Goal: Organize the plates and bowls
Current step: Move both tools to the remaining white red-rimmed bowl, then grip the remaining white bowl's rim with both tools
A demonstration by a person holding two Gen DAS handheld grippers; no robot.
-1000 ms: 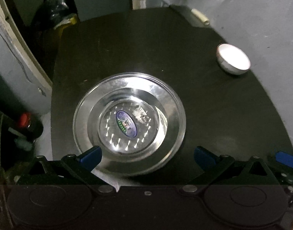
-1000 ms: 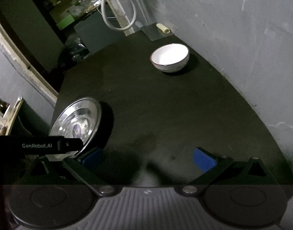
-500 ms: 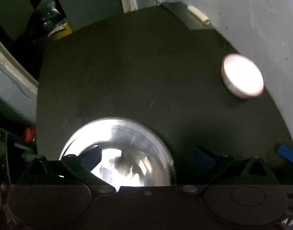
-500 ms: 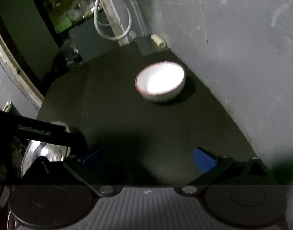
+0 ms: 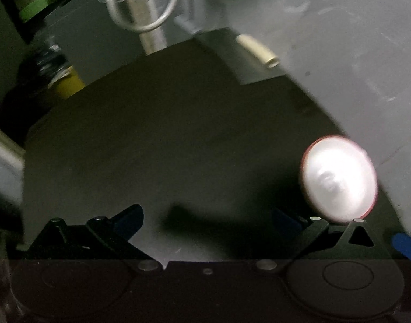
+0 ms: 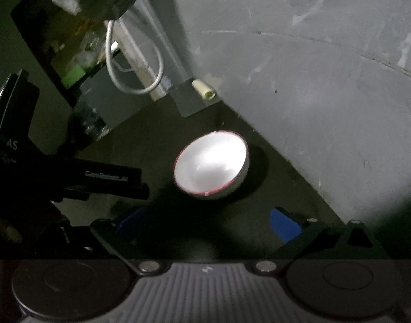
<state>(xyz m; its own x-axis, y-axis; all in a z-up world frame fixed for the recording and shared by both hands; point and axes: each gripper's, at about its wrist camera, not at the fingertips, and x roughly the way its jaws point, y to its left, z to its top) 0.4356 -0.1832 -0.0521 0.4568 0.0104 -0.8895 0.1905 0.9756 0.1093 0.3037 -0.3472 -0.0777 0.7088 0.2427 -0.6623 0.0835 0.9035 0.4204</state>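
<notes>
On the dark round tabletop (image 6: 151,140), close to the grey plastered wall (image 6: 313,94), sits a white round bowl with a thin red rim (image 6: 211,164) — its glazed hollow catches a bright glare and looks to hold nothing. Seen from the right wrist, it stands upright just ahead of the right hand-held gripper (image 6: 208,222), whose blue-padded fingers (image 6: 284,224) are spread wide with nothing between them. The left hand-held gripper (image 5: 205,219) is likewise splayed and grasps nothing; from its blurred view the same bowl (image 5: 338,179) lies off to its right, beyond the right finger. A small cream cylinder (image 6: 204,88) rests on a grey block (image 6: 188,102) at the tabletop's far edge, and a looped white cable (image 6: 135,62) hangs behind — well apart from the bowl.
</notes>
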